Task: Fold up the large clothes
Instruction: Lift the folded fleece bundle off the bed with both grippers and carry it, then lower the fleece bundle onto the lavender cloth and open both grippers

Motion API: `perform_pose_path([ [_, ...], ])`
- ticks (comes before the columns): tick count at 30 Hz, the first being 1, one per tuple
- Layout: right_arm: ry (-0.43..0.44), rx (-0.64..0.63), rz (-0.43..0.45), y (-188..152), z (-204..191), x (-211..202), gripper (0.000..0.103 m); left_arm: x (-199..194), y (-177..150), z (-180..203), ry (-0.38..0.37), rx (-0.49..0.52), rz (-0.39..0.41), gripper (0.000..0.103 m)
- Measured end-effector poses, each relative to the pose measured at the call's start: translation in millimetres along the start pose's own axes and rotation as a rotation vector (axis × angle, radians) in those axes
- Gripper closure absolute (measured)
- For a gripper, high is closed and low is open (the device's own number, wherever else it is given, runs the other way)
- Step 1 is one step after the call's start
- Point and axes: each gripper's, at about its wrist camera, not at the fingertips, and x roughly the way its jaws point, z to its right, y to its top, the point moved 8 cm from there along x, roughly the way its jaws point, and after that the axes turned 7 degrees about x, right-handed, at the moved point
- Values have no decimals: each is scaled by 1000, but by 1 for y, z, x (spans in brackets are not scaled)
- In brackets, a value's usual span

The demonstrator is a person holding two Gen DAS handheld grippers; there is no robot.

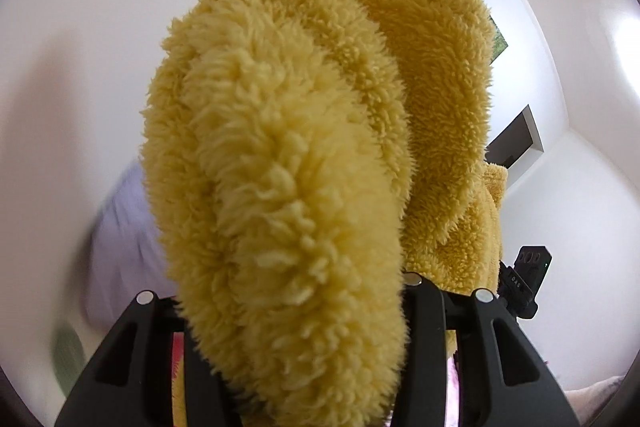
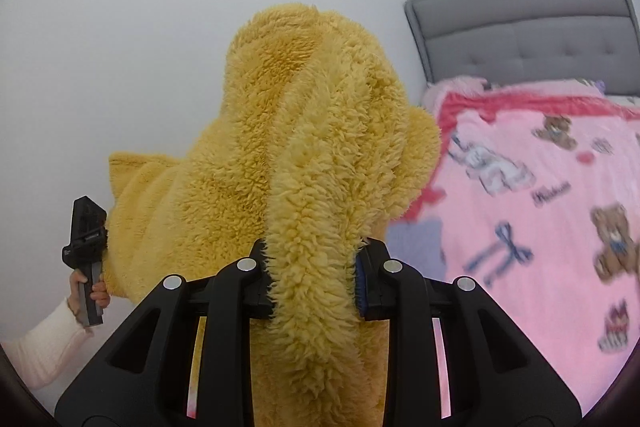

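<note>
Currently held: yellow fleece garment (image 2: 304,155), one edge clamped in my right gripper (image 2: 312,283), jaws narrow on a thick fold; another edge pinched in my left gripper (image 1: 296,291). Garment spans left to right between them, above the bed (image 2: 540,227) at right.

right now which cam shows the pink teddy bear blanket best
The right wrist view: the pink blanket spreads across the bed below the grey headboard, prints blurred. The left wrist view shows only pink slivers beneath the gripper, behind the yellow fleece garment.
</note>
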Motion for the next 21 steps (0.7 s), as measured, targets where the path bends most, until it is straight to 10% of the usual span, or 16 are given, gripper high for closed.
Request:
perform_pose_path([
  [7,-40,64,-27,31,30,137,78,32,29,-74,122,23,-43,57],
  [15,-212,192,-277,-89,124,229,78,71,-97,-179,254,-104,-340,57],
  [21,-263,288,-325,-144,182,251,75,51,-144,-234,320,-164,-355,46],
])
